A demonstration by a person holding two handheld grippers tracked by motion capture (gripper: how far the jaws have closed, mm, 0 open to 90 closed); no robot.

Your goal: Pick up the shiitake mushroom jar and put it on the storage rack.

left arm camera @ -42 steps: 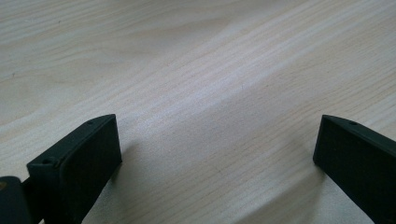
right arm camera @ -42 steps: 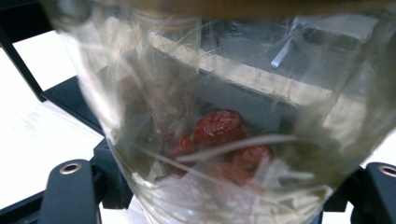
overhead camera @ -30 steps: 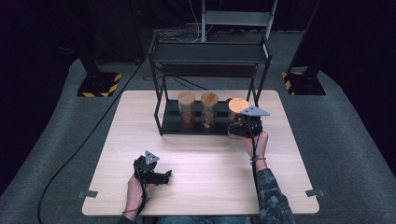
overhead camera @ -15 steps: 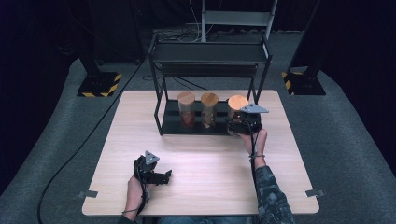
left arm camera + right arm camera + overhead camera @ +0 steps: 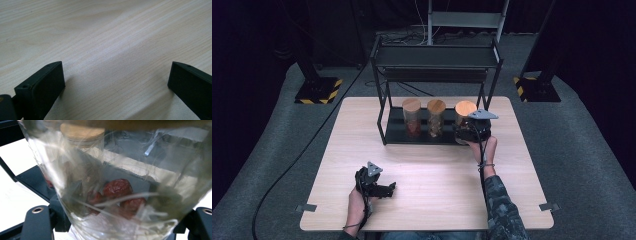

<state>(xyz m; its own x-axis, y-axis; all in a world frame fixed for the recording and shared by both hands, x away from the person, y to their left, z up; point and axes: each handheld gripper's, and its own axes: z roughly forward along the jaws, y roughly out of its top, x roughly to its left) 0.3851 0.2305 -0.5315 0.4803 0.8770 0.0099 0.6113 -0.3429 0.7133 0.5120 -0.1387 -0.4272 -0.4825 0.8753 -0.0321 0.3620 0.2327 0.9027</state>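
Observation:
Three glass jars with wooden lids stand in a row on the lower shelf of a black rack (image 5: 395, 131): the left jar (image 5: 411, 118), the middle jar (image 5: 436, 118) and the right jar (image 5: 464, 110). My right gripper (image 5: 470, 131) is at the right jar. In the right gripper view this jar (image 5: 117, 190), holding red dried fruit, sits between the two jaws of the right gripper (image 5: 120, 213), with a narrow gap on each side. My left gripper (image 5: 388, 188) rests near the table's front edge, and in its own view the left gripper (image 5: 117, 72) is open over bare wood.
The rack's top shelf (image 5: 437, 56) overhangs the jars, and its posts flank them. The wooden table (image 5: 432, 170) has bare room between rack and front edge. A black cable (image 5: 302, 155) runs over the grey floor at the left.
My right gripper has edged slightly closer around the right jar. The left gripper has stayed still.

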